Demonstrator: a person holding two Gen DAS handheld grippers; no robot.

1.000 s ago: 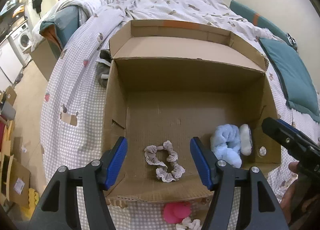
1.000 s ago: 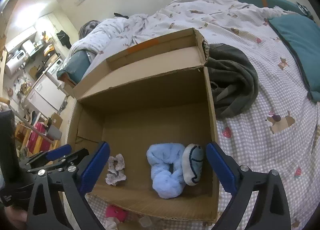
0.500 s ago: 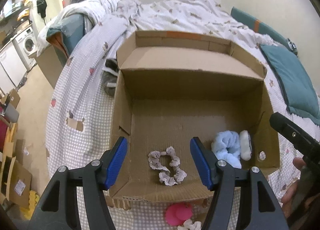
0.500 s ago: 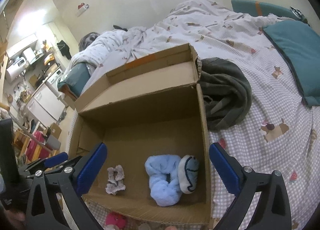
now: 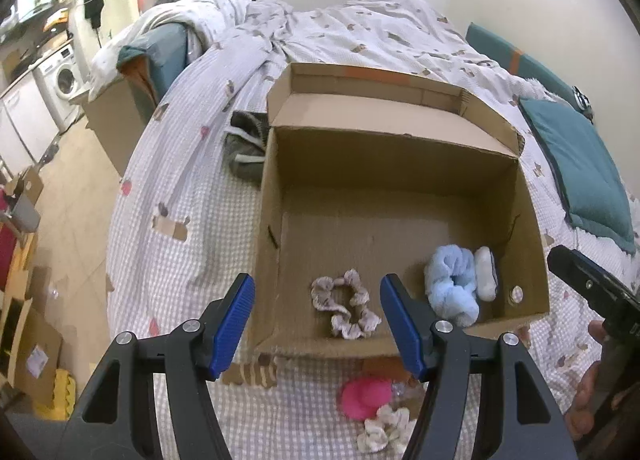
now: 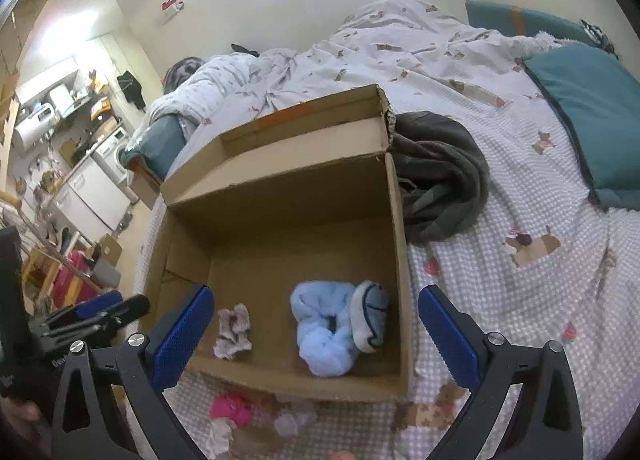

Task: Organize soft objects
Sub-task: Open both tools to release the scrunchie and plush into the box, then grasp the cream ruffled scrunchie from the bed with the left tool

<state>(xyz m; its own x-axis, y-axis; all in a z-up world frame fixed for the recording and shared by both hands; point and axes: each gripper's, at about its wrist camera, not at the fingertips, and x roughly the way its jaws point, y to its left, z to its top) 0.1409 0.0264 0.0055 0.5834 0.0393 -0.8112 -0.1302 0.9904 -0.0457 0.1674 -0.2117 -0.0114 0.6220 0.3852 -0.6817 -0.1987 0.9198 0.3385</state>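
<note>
An open cardboard box (image 5: 400,144) (image 6: 396,260) sits on the bed. Inside lie a beige lace scrunchie (image 5: 346,310) (image 6: 234,332), a light blue fluffy scrunchie (image 5: 450,286) (image 6: 324,330) and a white soft item (image 5: 485,273) (image 6: 370,316). In front of the box on the bedspread lie a pink soft object (image 5: 366,396) (image 6: 230,410) and a cream scrunchie (image 5: 384,430). My left gripper (image 5: 318,324) is open and empty above the box's near edge. My right gripper (image 6: 316,338) is open and empty, also above the near edge.
A dark green-grey garment (image 6: 436,176) (image 5: 244,144) lies on the bed beside the box. A teal cushion (image 5: 576,164) (image 6: 588,116) lies to the right. The bed's left edge drops to a floor with boxes (image 5: 24,340) and appliances (image 5: 60,80).
Both grippers have pulled back and up from the box, so the box looks smaller and farther. The items in the box have not moved.
</note>
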